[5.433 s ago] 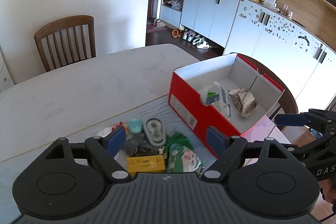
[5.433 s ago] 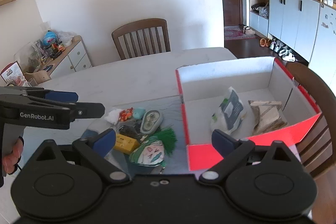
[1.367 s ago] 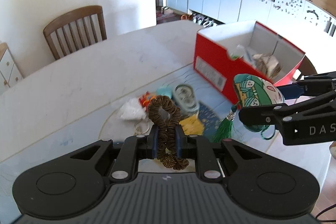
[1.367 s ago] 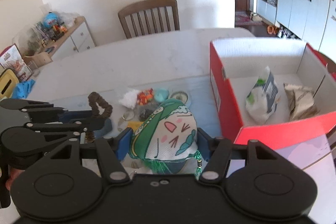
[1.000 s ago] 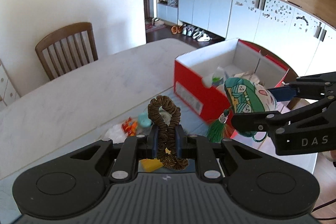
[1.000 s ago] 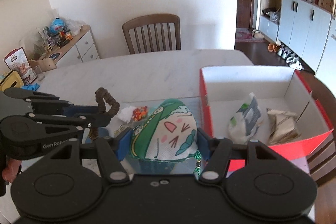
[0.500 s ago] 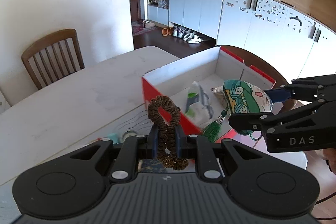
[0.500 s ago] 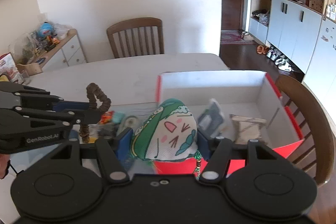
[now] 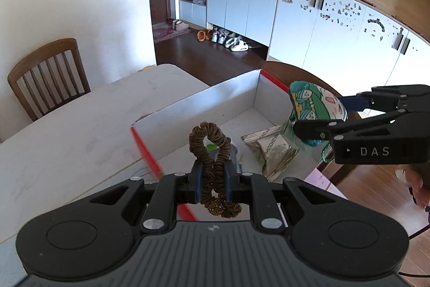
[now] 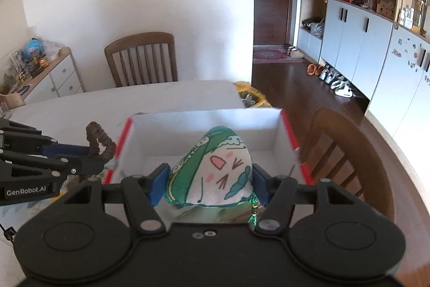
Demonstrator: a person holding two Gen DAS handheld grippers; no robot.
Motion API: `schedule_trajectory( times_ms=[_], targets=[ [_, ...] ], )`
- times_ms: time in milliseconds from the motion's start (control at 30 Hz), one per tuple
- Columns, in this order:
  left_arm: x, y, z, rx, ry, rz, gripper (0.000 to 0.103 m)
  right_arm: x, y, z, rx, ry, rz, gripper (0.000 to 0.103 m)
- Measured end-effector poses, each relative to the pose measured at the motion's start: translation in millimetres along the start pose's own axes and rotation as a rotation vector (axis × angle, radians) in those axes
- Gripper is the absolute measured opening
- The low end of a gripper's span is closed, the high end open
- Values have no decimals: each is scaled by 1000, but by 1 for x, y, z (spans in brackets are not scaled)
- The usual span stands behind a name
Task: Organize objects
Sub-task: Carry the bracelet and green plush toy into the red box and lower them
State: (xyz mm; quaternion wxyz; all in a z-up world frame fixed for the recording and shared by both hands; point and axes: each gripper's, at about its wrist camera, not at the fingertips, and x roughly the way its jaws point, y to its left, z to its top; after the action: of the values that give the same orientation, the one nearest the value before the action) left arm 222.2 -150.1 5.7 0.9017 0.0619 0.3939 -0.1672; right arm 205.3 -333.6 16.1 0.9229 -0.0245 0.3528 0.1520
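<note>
My left gripper (image 9: 212, 179) is shut on a brown hair scrunchie (image 9: 211, 147) and holds it above the near left corner of the red and white box (image 9: 193, 109). My right gripper (image 10: 209, 179) is shut on a green and white plush toy (image 10: 215, 166) over the box (image 10: 204, 125); the toy also shows in the left wrist view (image 9: 314, 104), above the box's right side. Inside the box lie a crinkled silver packet (image 9: 274, 149) and a white and green bag, mostly hidden behind the scrunchie.
The box stands on a white marble table (image 9: 80, 120). One wooden chair (image 10: 142, 58) is at the far side and another (image 10: 344, 152) is right of the box. White cabinets (image 9: 322, 34) line the far wall, with shoes (image 9: 228, 39) on the dark floor.
Both grippers have moved right and forward from the pile of small items to above the box, each still holding its object. The pile has left both views.
</note>
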Motion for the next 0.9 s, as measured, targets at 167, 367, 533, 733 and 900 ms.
schedule_trajectory(
  times_ms=[167,367,533,733,900],
  targets=[
    [28,-9,6,-5,57,3,16,18,-19,1,-9,23,10,63],
    [60,-21,1,-3,132,-7,16,43,-27,-6,-47,72,32,64],
    [83,-28,0,2,177,-7,16,63,-30,-14,-107,108,40,64],
    [102,-37,-2,28,210,-3,16,82,-37,-18,-171,158,60,64],
    [118,-38,-3,25,246,-22,16,96,-46,-18,-129,224,84,64]
  ],
)
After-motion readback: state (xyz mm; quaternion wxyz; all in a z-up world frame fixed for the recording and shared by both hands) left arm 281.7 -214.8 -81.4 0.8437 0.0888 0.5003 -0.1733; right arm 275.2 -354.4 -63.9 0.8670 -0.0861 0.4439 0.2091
